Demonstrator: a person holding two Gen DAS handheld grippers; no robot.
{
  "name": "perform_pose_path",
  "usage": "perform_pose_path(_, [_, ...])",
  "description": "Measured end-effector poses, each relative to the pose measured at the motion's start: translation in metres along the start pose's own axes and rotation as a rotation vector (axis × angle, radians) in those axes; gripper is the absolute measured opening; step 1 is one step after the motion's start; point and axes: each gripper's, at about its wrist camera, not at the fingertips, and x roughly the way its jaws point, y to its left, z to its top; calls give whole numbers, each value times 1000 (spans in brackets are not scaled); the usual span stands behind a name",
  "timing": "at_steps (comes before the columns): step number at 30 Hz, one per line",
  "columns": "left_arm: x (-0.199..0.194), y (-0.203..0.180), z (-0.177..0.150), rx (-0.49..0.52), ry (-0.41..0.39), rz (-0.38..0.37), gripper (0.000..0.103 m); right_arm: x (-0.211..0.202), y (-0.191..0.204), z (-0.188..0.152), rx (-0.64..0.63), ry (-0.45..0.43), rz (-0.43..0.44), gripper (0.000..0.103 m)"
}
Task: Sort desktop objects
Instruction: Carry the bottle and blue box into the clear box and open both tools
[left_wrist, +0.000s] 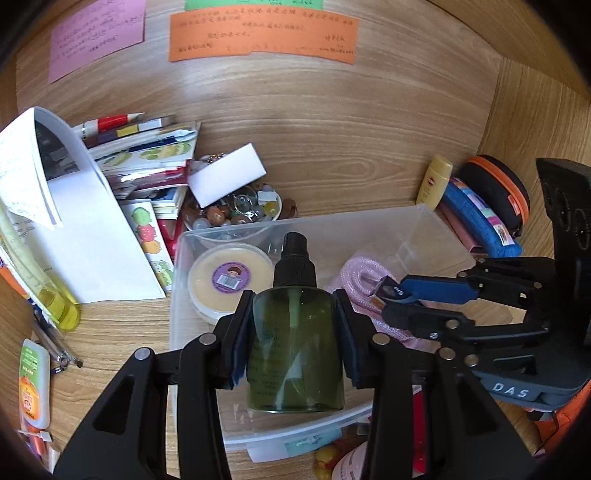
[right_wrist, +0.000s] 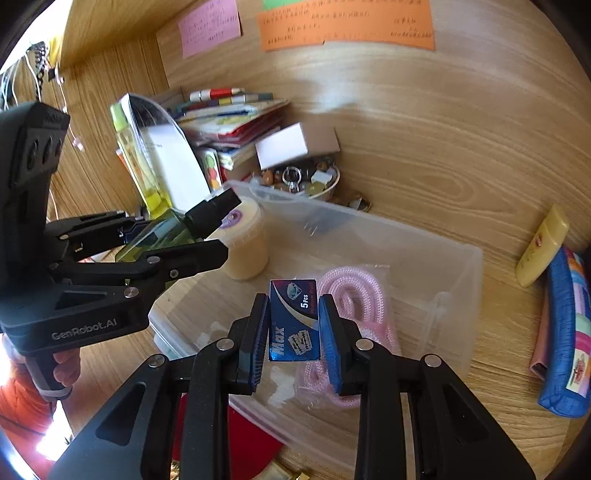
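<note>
My left gripper (left_wrist: 294, 332) is shut on a green spray bottle (left_wrist: 295, 350) with a black pump top, held above the clear plastic bin (left_wrist: 436, 221). It also shows in the right wrist view (right_wrist: 207, 236), with the bottle (right_wrist: 162, 230) in it. My right gripper (right_wrist: 293, 325) is shut on a small blue razor-blade box (right_wrist: 293, 319), also over the bin (right_wrist: 461, 266). The right gripper (left_wrist: 397, 302) shows in the left wrist view. Inside the bin lie a cream jar (left_wrist: 229, 280) and a pink rope (left_wrist: 360, 273).
A stack of books and papers (left_wrist: 74, 206) stands at the left, with a bowl of trinkets (left_wrist: 236, 210) and a white box (left_wrist: 227, 173) behind the bin. A yellow tube (left_wrist: 434, 181), a blue pouch (left_wrist: 480, 218) and a black-orange case (left_wrist: 496, 188) lie at the right.
</note>
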Motion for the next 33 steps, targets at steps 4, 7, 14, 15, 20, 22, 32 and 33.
perform_pose_path(4, [6,-3,-2,13,7,14,41,10,-1,-1,-7,27,-10,25])
perform_pose_path(7, [10,-2,-4,13,21,7,41,15,-2,-2,-10,41,-14,25])
perform_pose_path(14, [14,-2,-7,23,37,3,41,28,-1,-7,-24,66,-40,25])
perform_pose_path(15, [14,-2,-7,24,38,2,41,28,-1,-8,-25,65,-39,25])
perform_pose_path(20, [12,-1,-6,23,32,4,41,27,4,-8,-46,57,-66,25])
perform_pose_path(22, [11,-2,-6,22,32,3,41,27,6,-7,-52,57,-69,25])
perform_pose_path(32, [-5,-2,-4,19,10,15,41,20,14,-5,-92,43,-117,26])
perform_pose_path(33, [-7,-2,-4,20,6,15,41,19,15,-5,-94,39,-123,29])
